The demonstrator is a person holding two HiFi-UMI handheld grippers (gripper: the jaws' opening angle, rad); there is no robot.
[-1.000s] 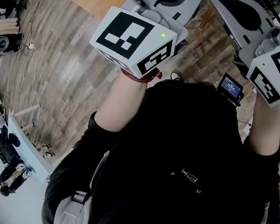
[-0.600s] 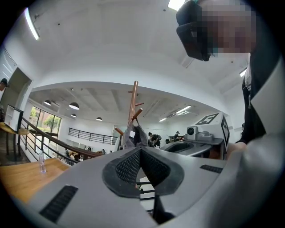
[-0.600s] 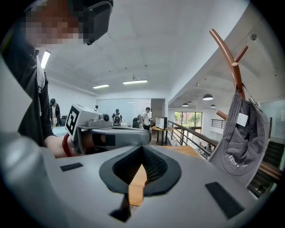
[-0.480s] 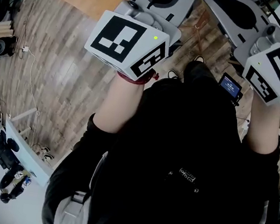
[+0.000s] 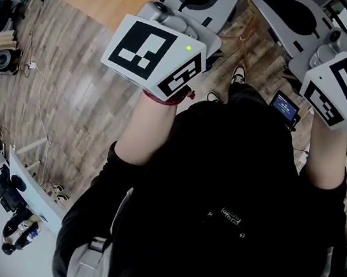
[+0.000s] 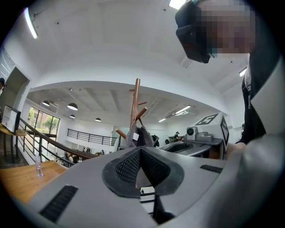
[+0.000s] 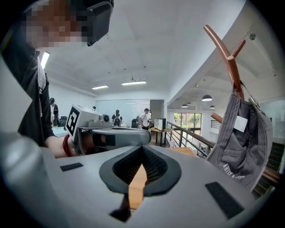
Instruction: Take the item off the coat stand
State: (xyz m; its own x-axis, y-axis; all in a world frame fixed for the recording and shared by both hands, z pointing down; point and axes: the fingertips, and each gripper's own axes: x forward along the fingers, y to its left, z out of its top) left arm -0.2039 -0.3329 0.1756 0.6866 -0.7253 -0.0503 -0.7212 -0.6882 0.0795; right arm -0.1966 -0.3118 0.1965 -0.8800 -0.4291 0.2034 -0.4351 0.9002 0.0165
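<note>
Occlusion: in the head view my torso [image 5: 230,194] covers most of the floor [image 5: 84,90], and both sets of jaws run off the top edge, so I read them from the gripper views only. In the left gripper view the stand [image 6: 136,102] shows as a thin pole straight ahead. Its base is hidden behind the body of my left gripper [image 6: 140,149]. The cap [image 6: 139,136] there is small and its lower edge sits behind the jaw tips. In the right gripper view the stand [image 7: 227,58] is cut off at the right edge and its lower pole is hidden by the cap [image 7: 242,138].

Jaw state: the left gripper is closed, tips together, with nothing between them. My right gripper [image 7: 142,147] is likewise closed and empty.

Item position: the grey cap hangs from a stand peg, clear of both grippers, to the right of the right jaws.
</note>
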